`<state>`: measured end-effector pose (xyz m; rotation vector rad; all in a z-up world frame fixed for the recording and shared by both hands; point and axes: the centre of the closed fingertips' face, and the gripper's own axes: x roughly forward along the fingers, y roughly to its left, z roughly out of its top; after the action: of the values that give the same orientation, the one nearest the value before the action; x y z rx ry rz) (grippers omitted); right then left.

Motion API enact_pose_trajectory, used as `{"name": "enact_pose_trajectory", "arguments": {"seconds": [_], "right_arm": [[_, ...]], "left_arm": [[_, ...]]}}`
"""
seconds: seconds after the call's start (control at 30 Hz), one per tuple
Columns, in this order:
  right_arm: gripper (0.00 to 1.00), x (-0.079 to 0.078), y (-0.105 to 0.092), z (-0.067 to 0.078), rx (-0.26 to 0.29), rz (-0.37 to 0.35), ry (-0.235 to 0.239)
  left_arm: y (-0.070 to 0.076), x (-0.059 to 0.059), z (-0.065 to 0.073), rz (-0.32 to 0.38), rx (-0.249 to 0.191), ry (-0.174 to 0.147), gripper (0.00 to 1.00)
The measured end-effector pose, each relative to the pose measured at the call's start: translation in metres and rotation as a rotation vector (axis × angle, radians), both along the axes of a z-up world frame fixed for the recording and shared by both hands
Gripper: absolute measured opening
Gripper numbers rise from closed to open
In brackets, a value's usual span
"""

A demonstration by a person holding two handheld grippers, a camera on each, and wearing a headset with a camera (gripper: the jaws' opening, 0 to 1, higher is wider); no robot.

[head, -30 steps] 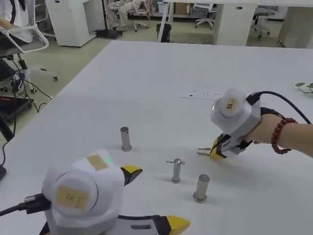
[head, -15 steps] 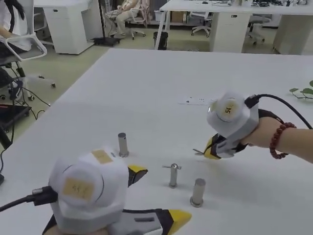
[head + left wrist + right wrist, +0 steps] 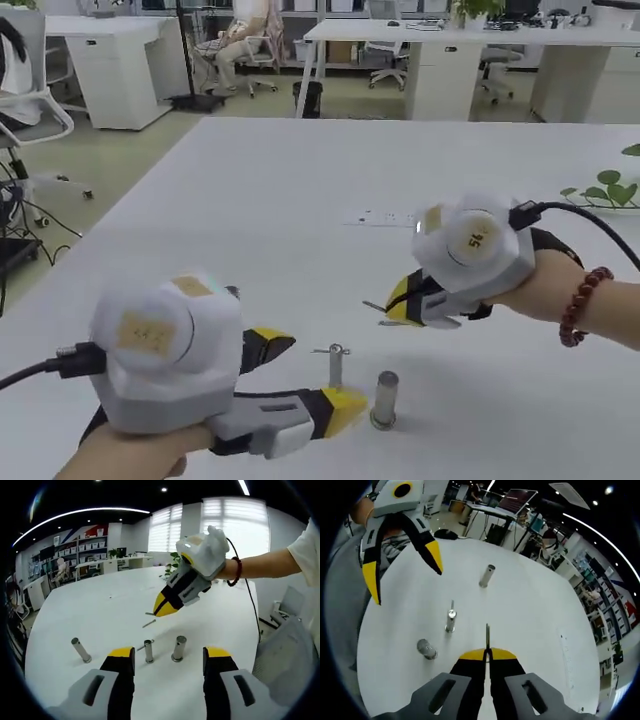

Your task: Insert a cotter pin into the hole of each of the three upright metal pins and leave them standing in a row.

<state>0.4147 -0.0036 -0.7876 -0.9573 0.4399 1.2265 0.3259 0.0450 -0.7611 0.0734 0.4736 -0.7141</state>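
Note:
Three upright metal pins stand on the white table (image 3: 300, 180). The middle pin (image 3: 335, 366) has a cotter pin through its top. A plain pin (image 3: 384, 400) stands right of it. The far-left pin (image 3: 80, 650) is blocked in the head view by my left gripper (image 3: 310, 375), which is open and empty, its jaws facing the middle pin (image 3: 148, 651) and the plain pin (image 3: 178, 648). My right gripper (image 3: 392, 303) hovers above the table, shut on a thin cotter pin (image 3: 487, 635) that points toward the pinned pin (image 3: 451, 620). The other two pins (image 3: 487, 575) (image 3: 426, 649) flank it.
A white power strip (image 3: 385, 217) lies farther back on the table. A green plant (image 3: 608, 185) reaches in at the right edge. Desks, office chairs and a seated person (image 3: 240, 30) are beyond the table's far end.
My right gripper has lifted off the table with the cotter pin and moved left toward the pins. The left gripper has come forward toward the pins. The head camera has shifted.

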Motion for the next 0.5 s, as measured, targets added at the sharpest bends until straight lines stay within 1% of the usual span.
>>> {"name": "enact_pose_trajectory", "arguments": {"seconds": [0.1, 0.13, 0.17, 0.23, 0.3, 0.33, 0.5], "right_arm": [[0.02, -0.007, 0.004, 0.008, 0.015, 0.026, -0.033], [0.02, -0.009, 0.006, 0.011, 0.021, 0.042, -0.054], [0.02, -0.012, 0.007, 0.012, 0.019, 0.046, -0.057], [0.02, -0.017, 0.01, 0.016, 0.034, 0.062, -0.07], [0.02, -0.02, 0.012, 0.019, 0.03, 0.077, -0.093], [0.02, -0.023, 0.014, 0.021, 0.028, 0.098, -0.115], [0.02, -0.036, 0.019, 0.024, 0.042, 0.126, -0.126]], "left_arm": [[-0.001, 0.004, 0.003, 0.004, -0.027, 0.021, 0.49], [-0.002, 0.006, 0.003, 0.006, -0.036, 0.031, 0.48], [-0.002, 0.007, 0.004, 0.006, -0.04, 0.033, 0.47], [-0.002, 0.009, 0.006, 0.011, -0.054, 0.042, 0.45], [-0.001, 0.011, 0.007, 0.015, -0.065, 0.052, 0.44], [-0.001, 0.012, 0.008, 0.019, -0.079, 0.061, 0.43], [-0.002, 0.016, 0.011, 0.038, -0.143, 0.096, 0.38]]}}
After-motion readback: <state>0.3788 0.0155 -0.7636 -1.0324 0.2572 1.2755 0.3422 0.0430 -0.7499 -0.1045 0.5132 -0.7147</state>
